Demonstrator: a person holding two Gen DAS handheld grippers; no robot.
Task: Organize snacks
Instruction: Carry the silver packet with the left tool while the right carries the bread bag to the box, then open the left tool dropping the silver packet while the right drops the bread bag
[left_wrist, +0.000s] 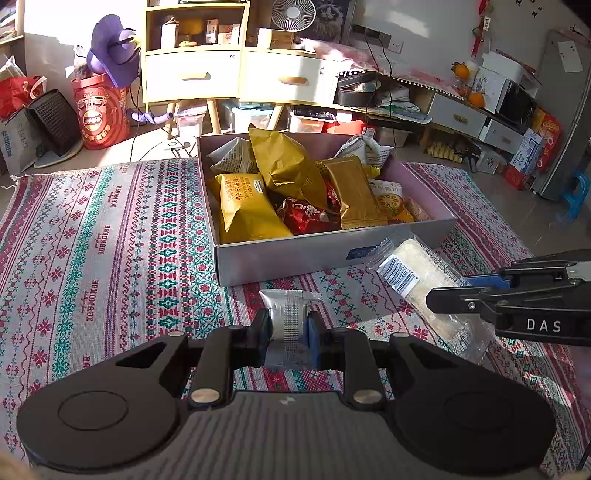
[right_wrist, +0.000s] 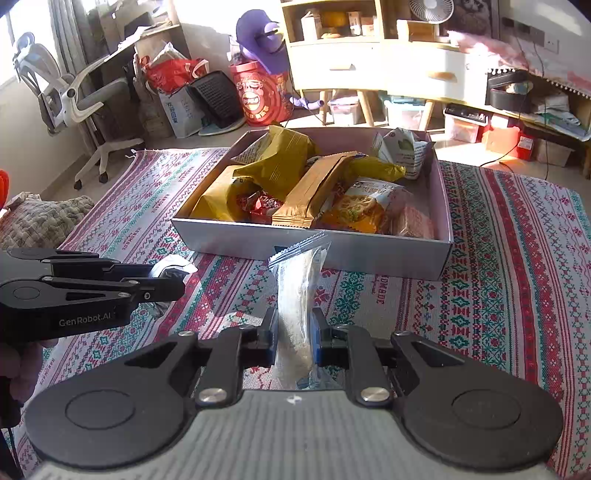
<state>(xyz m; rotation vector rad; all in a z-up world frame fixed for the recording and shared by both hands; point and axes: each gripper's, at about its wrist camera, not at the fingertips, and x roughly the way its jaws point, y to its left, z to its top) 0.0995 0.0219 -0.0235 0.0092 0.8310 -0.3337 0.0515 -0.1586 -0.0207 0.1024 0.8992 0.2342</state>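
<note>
A shallow grey box (left_wrist: 280, 258) sits on the patterned rug, filled with several snack packs, mostly yellow (left_wrist: 247, 210), gold and red. It also shows in the right wrist view (right_wrist: 369, 254). My left gripper (left_wrist: 288, 328) is shut on a small silver packet (left_wrist: 286, 314), held just in front of the box's near wall. My right gripper (right_wrist: 294, 328) is shut on a long clear packet of pale snack (right_wrist: 299, 295), pointing at the box. That packet (left_wrist: 417, 280) and the right gripper (left_wrist: 454, 295) show at the right of the left wrist view. The left gripper (right_wrist: 173, 284) shows at the left of the right wrist view.
A patterned woven rug (left_wrist: 110, 240) covers the floor around the box. Behind stand a wooden drawer cabinet (left_wrist: 229, 70), a red round tin (left_wrist: 99, 110), low shelves with clutter (left_wrist: 461, 110) and a white office chair (right_wrist: 66, 92). A folded cushion (right_wrist: 40, 221) lies at left.
</note>
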